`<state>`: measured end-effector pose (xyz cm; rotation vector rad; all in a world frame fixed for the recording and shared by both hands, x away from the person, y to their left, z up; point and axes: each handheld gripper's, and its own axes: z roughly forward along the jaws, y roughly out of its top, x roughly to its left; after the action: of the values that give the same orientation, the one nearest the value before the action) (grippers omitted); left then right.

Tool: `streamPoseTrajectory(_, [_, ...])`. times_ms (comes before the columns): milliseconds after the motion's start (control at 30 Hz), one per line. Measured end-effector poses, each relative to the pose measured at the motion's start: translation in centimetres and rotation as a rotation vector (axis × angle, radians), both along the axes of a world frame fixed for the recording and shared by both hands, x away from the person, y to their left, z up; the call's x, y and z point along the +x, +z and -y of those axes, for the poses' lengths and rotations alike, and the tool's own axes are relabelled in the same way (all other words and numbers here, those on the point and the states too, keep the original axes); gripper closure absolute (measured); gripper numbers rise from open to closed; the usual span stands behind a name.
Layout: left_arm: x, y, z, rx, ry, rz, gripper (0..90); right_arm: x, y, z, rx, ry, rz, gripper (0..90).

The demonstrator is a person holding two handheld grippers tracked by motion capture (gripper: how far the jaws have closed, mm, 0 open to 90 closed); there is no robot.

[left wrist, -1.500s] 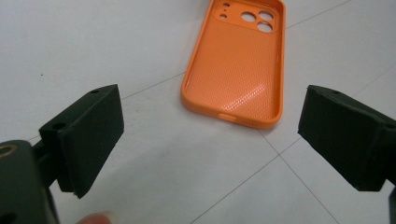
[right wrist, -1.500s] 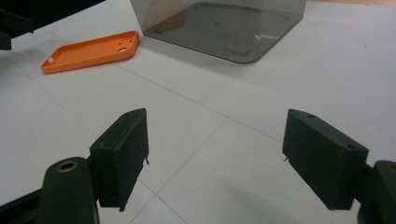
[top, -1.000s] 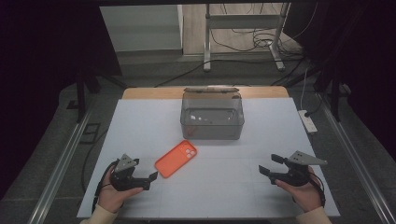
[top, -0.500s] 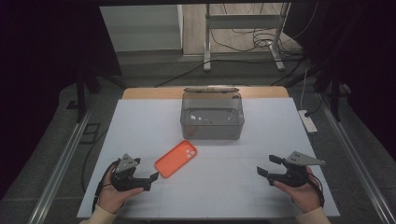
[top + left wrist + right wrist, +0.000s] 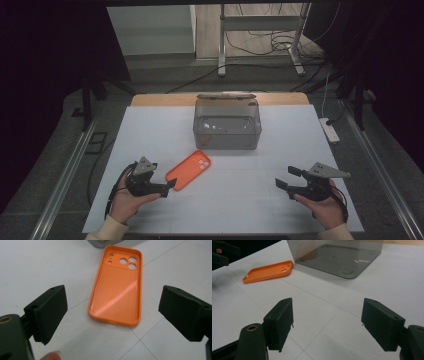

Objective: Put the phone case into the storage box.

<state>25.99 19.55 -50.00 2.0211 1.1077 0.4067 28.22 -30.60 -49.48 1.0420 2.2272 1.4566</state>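
A: Where did things stand?

B: The orange phone case [image 5: 116, 285] lay flat, hollow side up, on the table [image 5: 150, 135], just in front of the smoky box [image 5: 227, 125]. The left hand-held gripper [image 5: 112, 315] was wide open, empty, right before it.

A: And the right hand-held gripper [image 5: 327, 322]?

B: Open, empty, well apart.

A: The risk?

B: Probably the thin, slick case sliding off instead of being pinched.

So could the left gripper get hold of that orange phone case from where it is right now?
Probably yes. The left gripper sits just short of the orange phone case, jaws wide open, bare table between them. The case lies flat, so pinching it may be awkward.
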Motion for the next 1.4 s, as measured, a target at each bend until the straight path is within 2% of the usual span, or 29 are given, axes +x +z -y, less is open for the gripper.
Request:
streamPoseTrajectory(200, [0.9,0.6,0.7,0.021,-0.019,-0.009,9.4,0.0,-0.1,0.0,-0.001,-0.002,-0.007,25.4])
streamPoseTrajectory(400, [2.0,1.2,1.2,0.084,-0.063,-0.043,13.1,-0.1,0.0,0.0,0.001,-0.005,-0.005,26.0])
streamPoseTrajectory(567, [2.8,1.6,1.7,0.105,-0.089,-0.053,15.3,0.0,-0.2,0.0,-0.001,-0.004,-0.012,26.1])
streamPoseTrajectory(933, [4.9,1.6,2.2,0.157,-0.123,-0.083,18.8,0.1,-0.5,-0.1,-0.015,0.001,-0.032,26.1])
streamPoseTrajectory(1067, [5.6,1.6,2.3,0.209,-0.118,-0.110,19.7,0.1,-0.6,-0.1,-0.018,-0.002,-0.038,26.3])
streamPoseTrajectory(1400, [6.9,1.4,2.5,0.209,-0.138,-0.133,23.7,0.1,-0.7,-0.1,-0.021,-0.002,-0.048,26.4])
